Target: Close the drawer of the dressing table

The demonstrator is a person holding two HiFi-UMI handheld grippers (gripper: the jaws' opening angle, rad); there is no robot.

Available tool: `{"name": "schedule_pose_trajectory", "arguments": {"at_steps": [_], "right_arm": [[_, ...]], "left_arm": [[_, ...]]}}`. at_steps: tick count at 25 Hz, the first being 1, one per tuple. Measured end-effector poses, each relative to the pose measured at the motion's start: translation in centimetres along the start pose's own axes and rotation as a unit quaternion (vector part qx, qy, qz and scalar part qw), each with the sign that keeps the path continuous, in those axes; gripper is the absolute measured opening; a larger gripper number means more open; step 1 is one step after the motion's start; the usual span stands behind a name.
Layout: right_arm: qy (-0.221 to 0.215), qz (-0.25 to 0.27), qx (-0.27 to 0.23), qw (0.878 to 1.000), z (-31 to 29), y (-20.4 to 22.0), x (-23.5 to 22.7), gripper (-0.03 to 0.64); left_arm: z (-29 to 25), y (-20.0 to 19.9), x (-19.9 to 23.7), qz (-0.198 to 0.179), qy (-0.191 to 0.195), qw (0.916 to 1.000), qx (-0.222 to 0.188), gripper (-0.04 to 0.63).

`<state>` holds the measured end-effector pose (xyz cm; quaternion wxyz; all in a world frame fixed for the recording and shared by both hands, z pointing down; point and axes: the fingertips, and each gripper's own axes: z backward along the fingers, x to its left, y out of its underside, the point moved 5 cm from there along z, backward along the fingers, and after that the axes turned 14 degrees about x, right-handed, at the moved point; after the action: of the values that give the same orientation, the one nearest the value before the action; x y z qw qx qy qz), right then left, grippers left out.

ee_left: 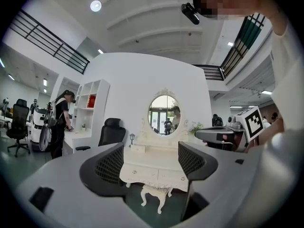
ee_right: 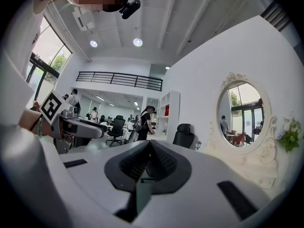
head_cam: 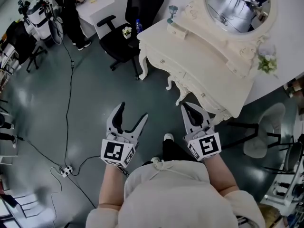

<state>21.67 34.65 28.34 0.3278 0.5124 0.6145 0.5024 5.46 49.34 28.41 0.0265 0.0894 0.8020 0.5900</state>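
The white dressing table (head_cam: 190, 51) with its oval mirror (head_cam: 237, 4) stands ahead and to my right. Its drawer fronts (head_cam: 187, 77) with small knobs face me, and I cannot tell how far any of them stands out. My left gripper (head_cam: 133, 112) hovers over the floor short of the table, jaws open and empty. In the left gripper view (ee_left: 151, 163) the drawer fronts (ee_left: 154, 174) show between its fingers, well apart from them. My right gripper (head_cam: 191, 109) is shut on nothing, near the table's front right corner. In its own view (ee_right: 149, 148) it points left of the mirror (ee_right: 242, 110).
A black office chair (head_cam: 121, 39) stands left of the table. A person (head_cam: 71, 13) works at a white desk behind it. A cable and power strip (head_cam: 66, 170) lie on the dark floor. A white stool (head_cam: 266, 132) stands at the right. Flowers (head_cam: 267, 63) sit on the tabletop.
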Motion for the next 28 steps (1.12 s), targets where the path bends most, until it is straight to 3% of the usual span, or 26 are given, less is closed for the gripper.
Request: {"name": "schedule_pose_trajectory", "arguments": {"at_steps": [9,17,24,28], "right_arm": [[-0.007,-0.016,0.003,1.0,-9.5,1.1,-8.3,0.006],[-0.016,-0.019,0.0,1.0,-19.1,-1.4,-19.8,0.006],[0.005,-0.027,0.008,1.0,-24.2,-1.6,-27.5,0.006],[0.038,-0.024,0.022,0.999,-26.0,-0.8,-31.0,0.006]], "left_arm": [[-10.2,-1.2,4.3,-0.009,-0.017,0.9994,0.029,0.353],[-24.0,-7.0,8.4,-0.016,-0.025,0.9993,0.023,0.353],[-34.1,-9.3,9.4,-0.04,0.008,0.998,0.048,0.353],[-39.4,-9.9,10.3,-0.044,0.034,0.9966,0.06,0.353]]}}
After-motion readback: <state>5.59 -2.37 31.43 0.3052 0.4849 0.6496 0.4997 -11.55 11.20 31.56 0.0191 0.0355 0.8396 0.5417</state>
